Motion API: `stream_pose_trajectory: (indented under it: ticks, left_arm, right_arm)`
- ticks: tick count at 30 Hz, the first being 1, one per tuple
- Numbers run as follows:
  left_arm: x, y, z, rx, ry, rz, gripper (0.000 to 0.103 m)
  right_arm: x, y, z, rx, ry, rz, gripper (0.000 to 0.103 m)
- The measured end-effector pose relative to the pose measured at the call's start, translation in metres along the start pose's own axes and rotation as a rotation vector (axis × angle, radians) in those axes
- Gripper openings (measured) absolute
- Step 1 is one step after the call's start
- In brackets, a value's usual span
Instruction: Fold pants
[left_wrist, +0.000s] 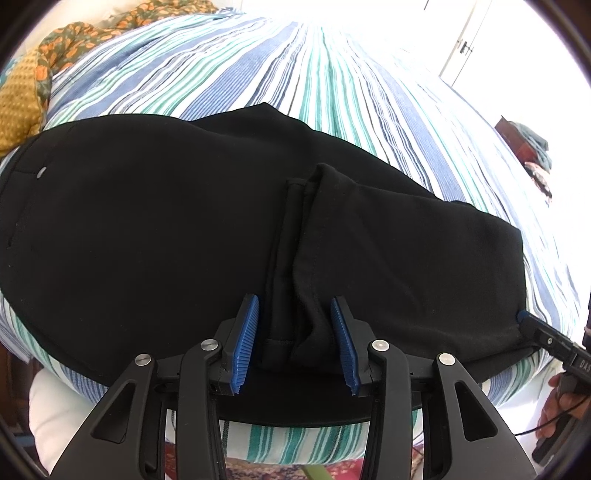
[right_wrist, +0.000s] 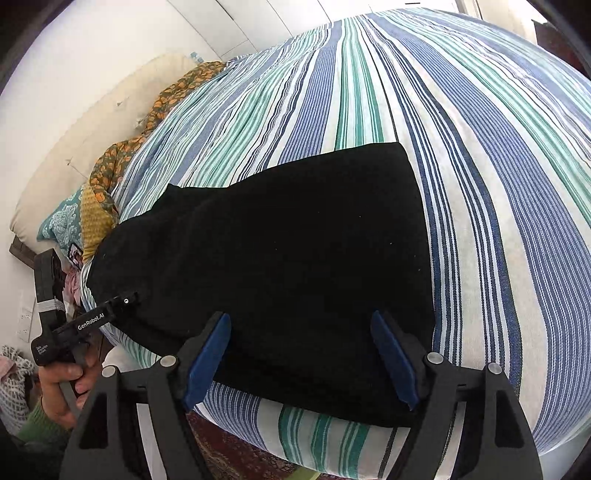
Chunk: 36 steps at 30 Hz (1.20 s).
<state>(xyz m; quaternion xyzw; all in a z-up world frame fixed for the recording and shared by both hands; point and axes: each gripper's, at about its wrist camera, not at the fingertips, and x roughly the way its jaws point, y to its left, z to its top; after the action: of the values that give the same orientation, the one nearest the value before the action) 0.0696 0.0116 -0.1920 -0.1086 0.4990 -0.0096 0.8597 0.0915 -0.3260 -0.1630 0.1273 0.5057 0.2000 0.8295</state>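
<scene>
A bed (right_wrist: 480, 155) under a blue, green and white striped sheet fills a bright, white-walled room, a floral cloth (right_wrist: 122, 158) bunched at its far left. Black pants (left_wrist: 166, 229), matte and soft, lie folded along the near edge. The left gripper (left_wrist: 295, 343) stands part open around a bunched hem, seemingly without pinching it. The right gripper (right_wrist: 301, 356) gapes wide over the pants' near edge, holding nothing.
</scene>
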Motion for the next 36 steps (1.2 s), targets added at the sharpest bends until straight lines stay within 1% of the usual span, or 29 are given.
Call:
stream_pose_trajectory:
  ticks: [5, 12, 14, 15, 17, 19, 20, 23, 24, 25, 28, 30, 31, 33, 35, 36]
  left_arm:
    - [0.0, -0.002, -0.001, 0.004, -0.004, 0.0, 0.042]
    - [-0.001, -0.002, -0.003, 0.007, -0.011, -0.004, 0.044]
    - [-0.006, -0.001, -0.002, -0.016, -0.014, -0.004, 0.044]
    - [-0.01, 0.0, -0.002, -0.037, -0.017, 0.002, 0.045]
    - [-0.022, 0.001, -0.002, -0.062, -0.03, 0.02, 0.055]
    - [-0.036, 0.004, -0.004, -0.074, -0.056, 0.03, 0.056]
    - [-0.044, 0.008, -0.005, -0.086, -0.064, 0.017, 0.056]
    - [-0.062, 0.031, -0.006, -0.152, -0.081, 0.006, 0.056]
    - [-0.066, 0.043, -0.005, -0.189, -0.085, -0.001, 0.056]
    - [-0.07, 0.056, -0.005, -0.234, -0.09, -0.007, 0.056]
    - [-0.081, 0.112, -0.003, -0.413, -0.124, -0.014, 0.056]
    - [-0.085, 0.152, 0.0, -0.538, -0.152, 0.024, 0.054]
    - [-0.088, 0.168, 0.002, -0.575, -0.163, 0.058, 0.054]
    - [-0.095, 0.188, 0.008, -0.583, -0.193, 0.152, 0.054]
    - [-0.102, 0.194, 0.016, -0.548, -0.214, 0.244, 0.054]
    - [-0.104, 0.194, 0.021, -0.53, -0.222, 0.276, 0.054]
  right_arm:
    - [0.002, 0.006, -0.003, -0.021, -0.023, -0.016, 0.079]
    - [0.005, 0.011, -0.004, -0.059, -0.028, -0.036, 0.086]
    - [0.007, 0.013, -0.004, -0.064, -0.029, -0.04, 0.087]
    - [0.007, 0.013, -0.004, -0.065, -0.03, -0.041, 0.088]
    - [0.008, 0.014, -0.004, -0.067, -0.03, -0.043, 0.088]
    - [0.008, 0.014, -0.005, -0.067, -0.031, -0.042, 0.088]
    - [0.008, 0.014, -0.005, -0.067, -0.032, -0.041, 0.088]
    - [0.009, 0.014, -0.006, -0.071, -0.034, -0.044, 0.089]
    - [0.009, 0.014, -0.006, -0.071, -0.034, -0.045, 0.089]
    - [0.009, 0.015, -0.006, -0.072, -0.034, -0.045, 0.09]
    - [0.009, 0.016, -0.006, -0.077, -0.034, -0.051, 0.091]
    - [0.01, 0.017, -0.006, -0.077, -0.034, -0.052, 0.091]
    - [0.01, 0.017, -0.006, -0.077, -0.035, -0.051, 0.091]
    - [0.01, 0.017, -0.006, -0.078, -0.034, -0.052, 0.091]
    - [0.01, 0.017, -0.006, -0.078, -0.034, -0.053, 0.092]
    - [0.01, 0.017, -0.006, -0.079, -0.034, -0.053, 0.092]
